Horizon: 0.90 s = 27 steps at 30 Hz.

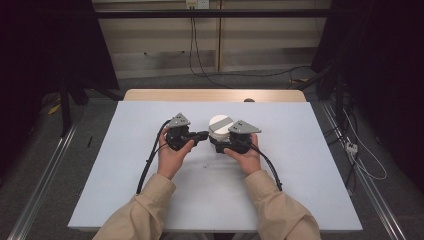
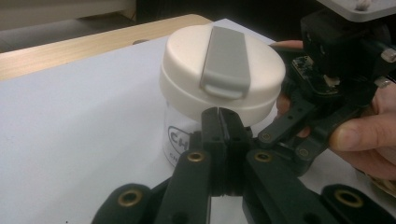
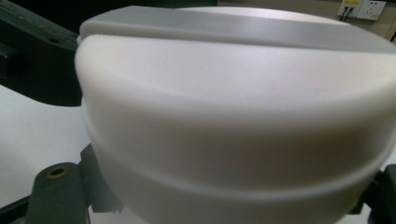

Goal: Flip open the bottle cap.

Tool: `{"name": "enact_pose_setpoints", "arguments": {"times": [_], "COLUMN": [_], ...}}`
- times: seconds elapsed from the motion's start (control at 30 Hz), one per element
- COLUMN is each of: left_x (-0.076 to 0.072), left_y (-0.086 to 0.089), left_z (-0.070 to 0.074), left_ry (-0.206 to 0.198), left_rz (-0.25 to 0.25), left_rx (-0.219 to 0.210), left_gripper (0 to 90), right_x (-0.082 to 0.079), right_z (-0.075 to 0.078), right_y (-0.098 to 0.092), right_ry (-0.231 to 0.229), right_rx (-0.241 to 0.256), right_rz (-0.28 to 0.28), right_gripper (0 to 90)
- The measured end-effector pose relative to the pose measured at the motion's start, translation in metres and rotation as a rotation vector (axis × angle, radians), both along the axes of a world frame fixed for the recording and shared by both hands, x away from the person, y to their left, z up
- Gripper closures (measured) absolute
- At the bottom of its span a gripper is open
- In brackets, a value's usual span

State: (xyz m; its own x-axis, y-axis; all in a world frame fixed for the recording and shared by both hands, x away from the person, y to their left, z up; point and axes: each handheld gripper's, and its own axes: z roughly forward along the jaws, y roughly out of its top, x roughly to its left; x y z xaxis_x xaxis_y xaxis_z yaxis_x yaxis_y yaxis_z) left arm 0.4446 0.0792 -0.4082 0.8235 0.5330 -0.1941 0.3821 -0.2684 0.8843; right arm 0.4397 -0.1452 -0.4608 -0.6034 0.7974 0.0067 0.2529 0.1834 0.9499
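Counter (image 1: 150, 165) under a white sheet carries one jar (image 1: 218, 127), clear-bodied with a single white lid (image 2: 219, 70) crossed by one grey flip tab (image 2: 225, 60). Two hands hold two grippers. Left gripper (image 2: 218, 114) has its jaws pressed together, empty, tips just at the lid's rim. Right gripper (image 1: 225, 142) sits against the jar from the other side, jaws spread to either side of the body; whether they grip it I cannot tell.

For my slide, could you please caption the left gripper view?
Left tongs, shut and empty, face a white-lidded jar gripped by the right tongs.
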Motion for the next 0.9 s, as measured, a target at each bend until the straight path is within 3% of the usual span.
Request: {"name": "enact_pose_setpoints", "arguments": {"times": [0.6, 0.9], "left_x": [0.003, 0.004], "left_y": [-0.005, -0.008], "left_z": [0.005, 0.015], "left_ry": [0.005, -0.005], "left_rz": [-0.001, 0.001], "left_rx": [0.006, 0.003], "left_gripper": [90.0, 90.0], "right_x": [0.0, 0.0], "right_z": [0.0, 0.0], "right_y": [0.0, 0.0], "right_ry": [0.001, 0.001], "right_rx": [0.0, 0.0], "right_rz": [0.0, 0.0], "right_gripper": [18.5, 18.5]}}
